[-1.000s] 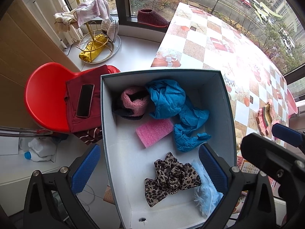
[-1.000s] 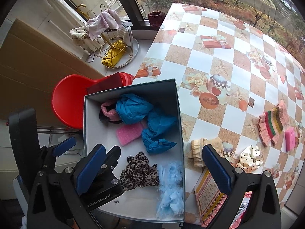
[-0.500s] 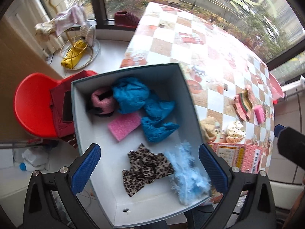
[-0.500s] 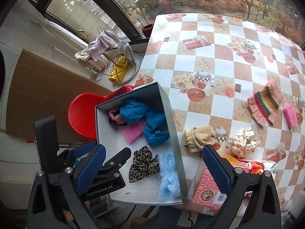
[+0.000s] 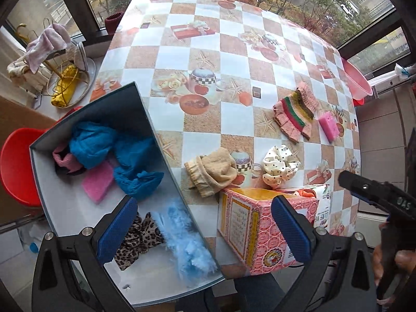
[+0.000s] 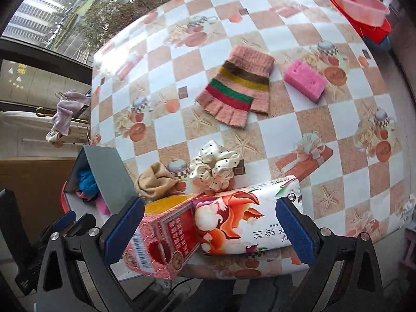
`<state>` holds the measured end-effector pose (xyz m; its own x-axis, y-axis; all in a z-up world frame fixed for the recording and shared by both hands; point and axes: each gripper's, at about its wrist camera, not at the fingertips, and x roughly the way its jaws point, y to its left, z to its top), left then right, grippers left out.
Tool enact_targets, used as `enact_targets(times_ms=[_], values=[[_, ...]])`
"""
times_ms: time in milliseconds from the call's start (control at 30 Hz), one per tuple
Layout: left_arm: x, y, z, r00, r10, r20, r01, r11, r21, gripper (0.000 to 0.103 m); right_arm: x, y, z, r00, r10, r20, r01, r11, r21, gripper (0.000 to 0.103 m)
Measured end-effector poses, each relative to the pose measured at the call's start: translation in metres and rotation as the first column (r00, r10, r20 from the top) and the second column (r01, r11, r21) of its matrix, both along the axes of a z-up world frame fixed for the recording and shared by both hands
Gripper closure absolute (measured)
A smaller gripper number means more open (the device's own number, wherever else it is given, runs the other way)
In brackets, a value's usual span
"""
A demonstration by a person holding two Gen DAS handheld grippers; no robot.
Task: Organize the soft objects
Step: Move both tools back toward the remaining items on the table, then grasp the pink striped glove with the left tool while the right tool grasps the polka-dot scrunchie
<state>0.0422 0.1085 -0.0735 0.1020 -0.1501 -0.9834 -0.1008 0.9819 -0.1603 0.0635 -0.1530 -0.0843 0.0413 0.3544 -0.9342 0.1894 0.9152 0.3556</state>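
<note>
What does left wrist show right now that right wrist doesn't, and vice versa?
Left wrist only: the leopard scrunchie and fluffy blue piece on the box floor.

Right wrist only: the striped glove laid out flat, and the whole floral pack beside the pink carton.

Both: box, beige sock, polka-dot scrunchie, pink sponge. The left gripper and right gripper are open and empty.

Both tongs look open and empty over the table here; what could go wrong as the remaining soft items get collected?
Two risks. The pink carton lies between the right tongs and the polka-dot scrunchie, so a forward reach may shove it into the scrunchie and the beige sock. The grey box overhangs the table edge near the red chair; a bump from the left tongs could tip it.
</note>
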Motion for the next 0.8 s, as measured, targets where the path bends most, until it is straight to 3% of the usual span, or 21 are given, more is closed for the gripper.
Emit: enact_targets(times_ms=[300, 500, 533, 600, 700, 800], values=[[0.032, -0.010, -0.004, 0.997, 0.052, -0.051, -0.052, 0.999, 0.003, 0.000, 0.036, 0.026, -0.076, 0.990, 0.056, -0.131, -0.046, 0.996, 0.072, 0.001], [0.062, -0.024, -0.001, 0.998, 0.040, -0.055, -0.039, 0.999, 0.025, 0.000, 0.043, 0.052, -0.123, 0.968, 0.120, -0.220, -0.105, 0.991, 0.079, 0.004], [0.067, -0.027, -0.001, 0.998, 0.034, -0.055, -0.032, 0.999, 0.030, 0.000, 0.043, 0.054, -0.127, 0.964, 0.131, -0.232, -0.117, 0.991, 0.070, 0.010], [0.078, -0.038, -0.003, 0.998, 0.014, -0.055, -0.012, 0.999, 0.044, 0.000, 0.041, 0.055, -0.132, 0.957, 0.151, -0.246, -0.140, 0.988, 0.060, 0.049], [0.091, -0.061, -0.006, 0.998, -0.029, -0.047, 0.032, 0.997, 0.067, 0.000, 0.038, 0.049, -0.136, 0.950, 0.166, -0.263, -0.155, 0.986, 0.064, 0.070], [0.105, -0.090, -0.012, 0.995, -0.088, -0.050, 0.092, 0.992, 0.084, 0.000, 0.038, 0.031, -0.132, 0.955, 0.157, -0.252, -0.134, 0.985, 0.104, 0.074]])
